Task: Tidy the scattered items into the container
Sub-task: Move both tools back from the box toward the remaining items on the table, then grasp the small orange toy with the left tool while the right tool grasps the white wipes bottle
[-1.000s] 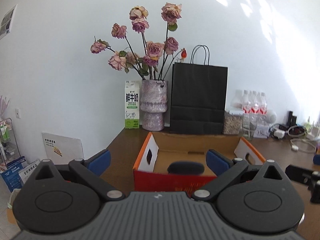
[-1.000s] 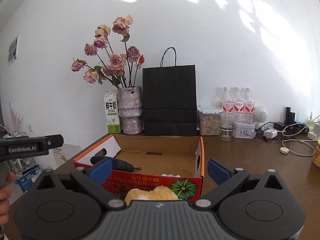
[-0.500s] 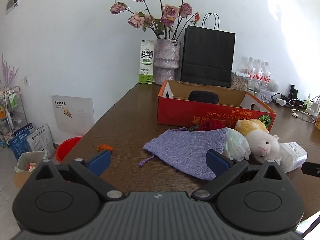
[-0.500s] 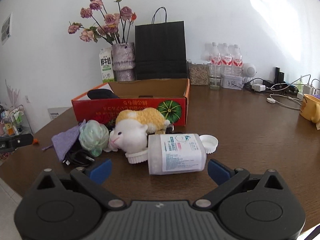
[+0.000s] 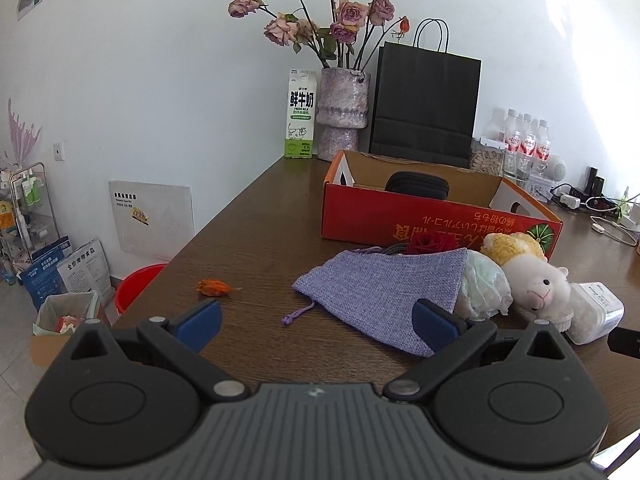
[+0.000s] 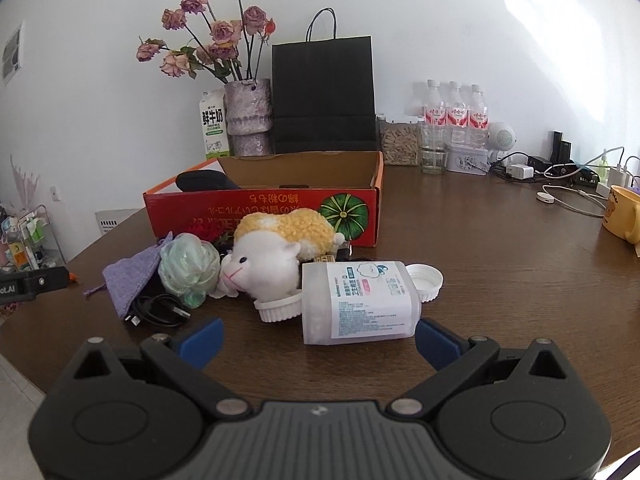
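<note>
A red cardboard box (image 5: 440, 222) (image 6: 264, 204) stands on the brown table with a black pouch (image 5: 416, 185) inside. In front of it lie a purple cloth bag (image 5: 384, 292) (image 6: 132, 276), a red flower (image 5: 432, 242), a pale green bundle (image 6: 190, 266), a plush sheep (image 6: 276, 248) (image 5: 528, 276), a black cable (image 6: 160, 312) and a tipped white jar (image 6: 356, 304) with its lid (image 6: 426, 282) off. My left gripper (image 5: 316, 322) is open before the purple bag. My right gripper (image 6: 318, 338) is open just short of the jar.
A vase of dried roses (image 5: 340, 116), a milk carton (image 5: 301, 114) and a black paper bag (image 5: 424, 108) line the back wall. Bottles (image 6: 456, 114), chargers, cables and a yellow mug (image 6: 622, 216) sit at the right. An orange scrap (image 5: 214, 287) lies at the left.
Both grippers have pulled back and up from over the box toward the table's near edge. The scattered items now lie in front of them. Both stayed open.
</note>
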Available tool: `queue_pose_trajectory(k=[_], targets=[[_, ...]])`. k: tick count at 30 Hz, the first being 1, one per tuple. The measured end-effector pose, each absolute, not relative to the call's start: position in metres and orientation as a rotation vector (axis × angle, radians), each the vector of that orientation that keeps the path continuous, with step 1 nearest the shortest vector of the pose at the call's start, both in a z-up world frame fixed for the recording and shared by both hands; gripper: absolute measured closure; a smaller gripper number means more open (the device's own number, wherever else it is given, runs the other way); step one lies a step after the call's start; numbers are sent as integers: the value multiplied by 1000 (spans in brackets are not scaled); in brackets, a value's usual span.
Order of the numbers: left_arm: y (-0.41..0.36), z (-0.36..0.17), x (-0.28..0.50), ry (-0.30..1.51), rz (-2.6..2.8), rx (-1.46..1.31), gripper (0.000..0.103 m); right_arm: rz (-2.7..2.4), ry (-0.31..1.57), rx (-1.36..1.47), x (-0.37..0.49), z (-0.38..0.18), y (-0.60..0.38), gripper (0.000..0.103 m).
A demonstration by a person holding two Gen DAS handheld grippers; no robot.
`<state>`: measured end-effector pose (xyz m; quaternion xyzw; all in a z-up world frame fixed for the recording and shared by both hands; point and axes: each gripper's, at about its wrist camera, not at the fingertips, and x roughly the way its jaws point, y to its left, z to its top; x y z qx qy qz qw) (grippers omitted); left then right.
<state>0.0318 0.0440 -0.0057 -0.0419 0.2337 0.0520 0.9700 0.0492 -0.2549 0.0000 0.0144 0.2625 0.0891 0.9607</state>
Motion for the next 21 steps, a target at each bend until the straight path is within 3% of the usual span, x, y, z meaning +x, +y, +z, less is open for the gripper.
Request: queue_pose_trajectory(k=[21], targets=[[47,-11,35,497,109,-89,0,168,554,31,51,-6,-258,1]])
